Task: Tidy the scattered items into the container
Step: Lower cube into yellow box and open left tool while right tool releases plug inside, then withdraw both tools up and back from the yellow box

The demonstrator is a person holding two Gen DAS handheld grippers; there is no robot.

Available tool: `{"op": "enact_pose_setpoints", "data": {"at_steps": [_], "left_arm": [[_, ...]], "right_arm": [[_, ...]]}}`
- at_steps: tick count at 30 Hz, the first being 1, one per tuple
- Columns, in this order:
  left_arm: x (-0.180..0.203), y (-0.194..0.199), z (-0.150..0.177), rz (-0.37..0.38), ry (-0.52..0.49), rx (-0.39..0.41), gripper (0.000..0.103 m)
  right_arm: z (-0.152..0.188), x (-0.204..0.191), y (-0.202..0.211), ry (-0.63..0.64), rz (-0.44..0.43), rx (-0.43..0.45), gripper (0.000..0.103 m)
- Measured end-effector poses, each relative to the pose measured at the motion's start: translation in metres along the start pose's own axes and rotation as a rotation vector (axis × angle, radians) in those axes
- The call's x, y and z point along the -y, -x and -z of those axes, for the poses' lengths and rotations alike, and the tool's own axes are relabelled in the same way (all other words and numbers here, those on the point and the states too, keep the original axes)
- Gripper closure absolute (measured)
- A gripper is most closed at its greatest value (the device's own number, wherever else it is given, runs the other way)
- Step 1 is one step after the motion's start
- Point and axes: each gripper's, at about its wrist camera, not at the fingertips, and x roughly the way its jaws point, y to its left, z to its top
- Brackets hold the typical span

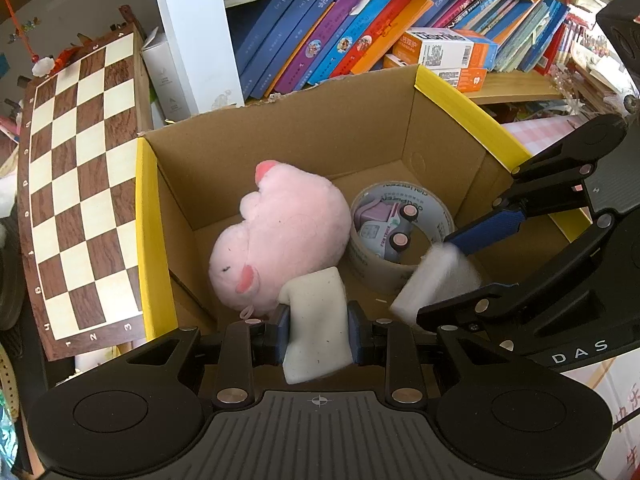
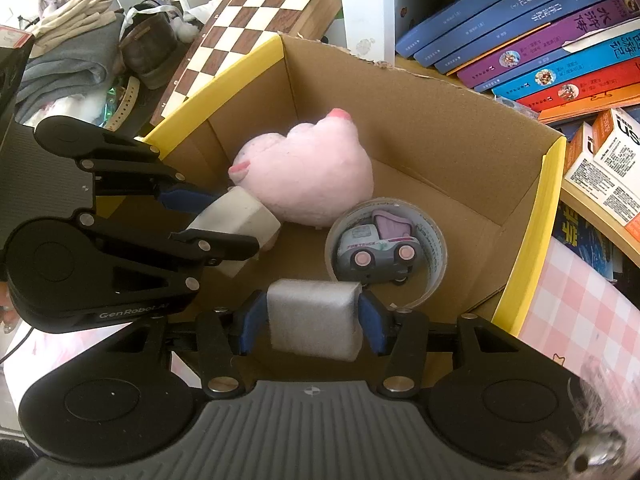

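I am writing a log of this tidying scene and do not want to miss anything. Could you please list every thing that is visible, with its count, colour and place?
cardboard box: 1, brown with yellow edges, centre
plush toy: 1, pink, inside the box, left part
tape roll: 1, clear, on the box floor beside the plush toy
toy truck: 1, grey and lilac with pink wheels, inside the tape roll
foam blocks: 2, white, one in each gripper, over the box
chessboard: 1, brown and cream, leaning left of the box
books: many, blue, purple, orange, on the shelf behind
small cartons: several, orange and white, on the shelf
left gripper: 1, black, blue pads
right gripper: 1, black, blue pads
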Motion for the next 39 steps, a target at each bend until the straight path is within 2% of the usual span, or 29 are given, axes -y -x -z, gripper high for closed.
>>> {"op": "enact_pose_setpoints", "data": {"at_steps": [9, 12, 14, 17, 26, 36, 39], "left_arm": [[0.002, 0.005, 0.000, -0.017, 0.009, 0.009, 0.071], [0.003, 0.012, 0.001, -0.025, 0.010, 0.025, 0.066], [0.004, 0.017, 0.001, -0.045, 0.008, 0.040, 0.052], [0.002, 0.025, 0.003, -0.036, 0.022, 0.057, 0.047], [0.015, 0.052, 0.010, -0.044, 0.015, 0.105, 0.038], [0.031, 0.084, 0.017, -0.053, -0.001, 0.161, 0.036], [0.036, 0.092, 0.020, -0.055, -0.004, 0.175, 0.033]], "right_arm": [[0.002, -0.005, 0.006, 0.004, 0.018, 0.022, 0.049], [0.003, -0.007, 0.011, 0.002, 0.023, 0.037, 0.047], [0.004, -0.008, 0.016, 0.003, 0.025, 0.048, 0.045], [0.007, -0.010, 0.023, 0.003, 0.033, 0.065, 0.037], [0.020, -0.016, 0.050, -0.007, 0.068, 0.117, 0.036], [0.040, -0.028, 0.081, 0.011, 0.106, 0.164, 0.033], [0.048, -0.032, 0.089, 0.014, 0.115, 0.180, 0.032]]}}
